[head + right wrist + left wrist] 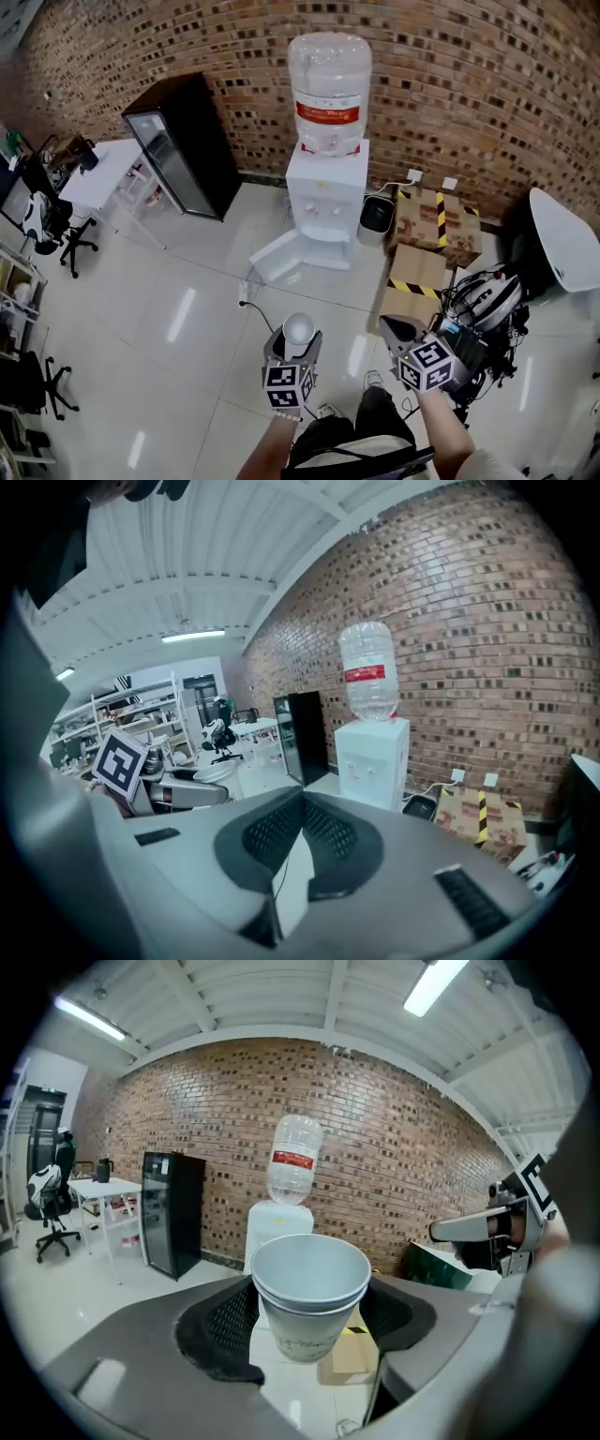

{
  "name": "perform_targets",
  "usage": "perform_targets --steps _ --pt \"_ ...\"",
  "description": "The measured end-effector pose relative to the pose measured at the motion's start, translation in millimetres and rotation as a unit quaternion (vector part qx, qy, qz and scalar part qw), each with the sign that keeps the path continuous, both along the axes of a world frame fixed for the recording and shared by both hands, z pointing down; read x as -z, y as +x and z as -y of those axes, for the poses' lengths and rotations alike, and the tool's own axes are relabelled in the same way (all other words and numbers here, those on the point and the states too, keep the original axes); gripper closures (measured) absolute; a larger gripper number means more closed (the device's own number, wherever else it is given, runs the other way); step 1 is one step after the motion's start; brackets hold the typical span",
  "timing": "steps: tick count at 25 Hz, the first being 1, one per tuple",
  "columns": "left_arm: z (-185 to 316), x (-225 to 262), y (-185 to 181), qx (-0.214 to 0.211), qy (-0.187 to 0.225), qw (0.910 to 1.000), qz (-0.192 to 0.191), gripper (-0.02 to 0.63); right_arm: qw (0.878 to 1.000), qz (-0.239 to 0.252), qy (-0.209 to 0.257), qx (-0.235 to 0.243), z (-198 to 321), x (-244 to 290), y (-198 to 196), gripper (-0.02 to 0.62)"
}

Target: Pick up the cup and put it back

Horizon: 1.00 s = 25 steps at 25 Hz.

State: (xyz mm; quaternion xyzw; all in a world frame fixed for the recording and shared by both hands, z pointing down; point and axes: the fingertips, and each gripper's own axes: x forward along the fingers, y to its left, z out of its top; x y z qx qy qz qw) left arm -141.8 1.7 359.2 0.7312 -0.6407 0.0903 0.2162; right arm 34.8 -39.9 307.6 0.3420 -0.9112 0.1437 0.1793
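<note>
The left tool [294, 345] is clamped on the white cup [298, 330], mouth up, probably to keep it steady, over the floor [187, 309] facing the far water dispenser [326, 202]; the right tool [401, 330], closed on nothing, looks spare.

Matt paper cup [309, 1269], glossy tile floor [178, 375], rough brick wall [487, 84], clear plastic bottle [328, 61].

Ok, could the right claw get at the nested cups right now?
Probably yes: the right claw hangs beside the cups in the left claw, nothing between them, but its closed jaws must open first.
</note>
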Motion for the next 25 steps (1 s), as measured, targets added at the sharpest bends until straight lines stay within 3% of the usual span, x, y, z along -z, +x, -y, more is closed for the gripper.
perform_targets --steps 8,25 --pt "-42 38 53 0.0 0.023 0.9997 0.009 0.261 0.999 -0.007 0.015 0.033 -57 26 23 0.584" --pt "-81 68 160 0.028 0.039 0.9987 0.015 0.262 0.998 0.031 0.015 0.05 -78 47 120 0.584"
